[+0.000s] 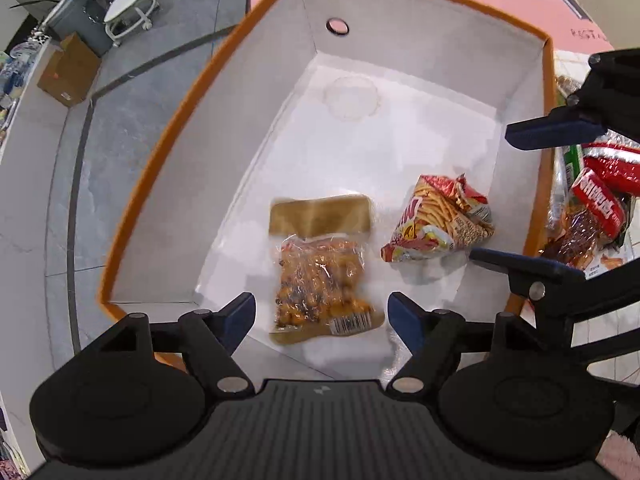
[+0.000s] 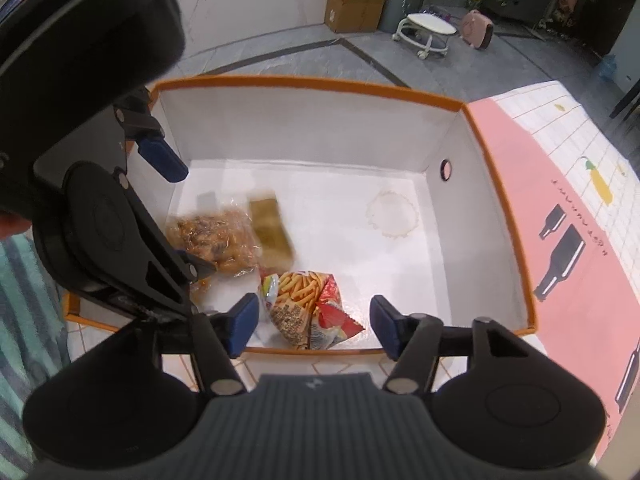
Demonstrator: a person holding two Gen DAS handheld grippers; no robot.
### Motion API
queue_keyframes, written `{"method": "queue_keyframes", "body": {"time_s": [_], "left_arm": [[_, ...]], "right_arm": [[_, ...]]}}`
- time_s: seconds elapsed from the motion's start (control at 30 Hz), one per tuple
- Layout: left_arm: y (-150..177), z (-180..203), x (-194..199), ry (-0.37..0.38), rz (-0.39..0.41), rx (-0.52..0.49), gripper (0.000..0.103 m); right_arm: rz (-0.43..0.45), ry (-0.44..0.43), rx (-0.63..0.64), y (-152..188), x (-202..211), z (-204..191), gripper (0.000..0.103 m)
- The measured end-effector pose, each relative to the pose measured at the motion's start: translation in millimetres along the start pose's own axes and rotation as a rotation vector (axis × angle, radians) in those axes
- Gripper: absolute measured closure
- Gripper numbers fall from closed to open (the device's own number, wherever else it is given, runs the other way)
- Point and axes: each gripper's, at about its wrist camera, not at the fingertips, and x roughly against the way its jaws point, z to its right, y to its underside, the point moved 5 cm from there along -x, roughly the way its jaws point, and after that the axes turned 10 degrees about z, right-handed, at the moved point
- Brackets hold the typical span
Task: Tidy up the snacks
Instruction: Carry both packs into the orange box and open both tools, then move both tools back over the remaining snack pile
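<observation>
I am looking down into the orange-rimmed box [image 1: 516,92] from both hands. My left tool [image 1: 322,314] hangs over the clear bag of brown snacks [image 1: 320,280], its blue pads spread wide on either side of the bag and touching nothing — the bag lies flat on the white floor of the box. My right tool [image 2: 314,322] stands open too, its pads apart and empty, with the red bag of fries [image 2: 308,304] lying loose below and between them near the box wall closest to me. The two bags rest near each other, the fries bag crumpled and tilted. A faint round stain [image 2: 392,212] marks the box floor further in, and a small round hole [image 1: 337,26] pierces one end wall. Outside the box, on the surface past its side wall, I see a heap of other packets [image 1: 596,204] — red wrappers among them.
</observation>
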Motion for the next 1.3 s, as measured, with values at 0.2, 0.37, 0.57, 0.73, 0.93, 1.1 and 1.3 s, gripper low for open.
{"method": "queue_keyframes", "body": {"time_s": [0.2,0.37,0.57,0.73,0.93,1.1,1.3], "left_arm": [[-4,-1,30,-0.036,0.107,0.061,0.015],[-8,4,59,-0.037,0.237,0.118,0.015],[-10,28,99,-0.024,0.424,0.116,0.015],[-8,54,118,-0.039,0.529,0.101,0.016],[2,85,121,-0.017,0.589,0.114,0.016],[16,118,114,-0.023,0.667,0.085,0.016],[28,149,95,0.031,0.648,0.053,0.015]], "right_arm": [[0.087,0.046,-0.038,0,28,1,0.031],[0.212,0.106,-0.086,4,62,6,0.026],[0.343,0.153,-0.216,19,104,17,0.023],[0.414,0.226,-0.285,45,133,25,0.02],[0.432,0.346,-0.347,88,151,30,0.01],[0.416,0.437,-0.368,129,157,29,0.01],[0.318,0.503,-0.419,194,153,35,0.01]]}}
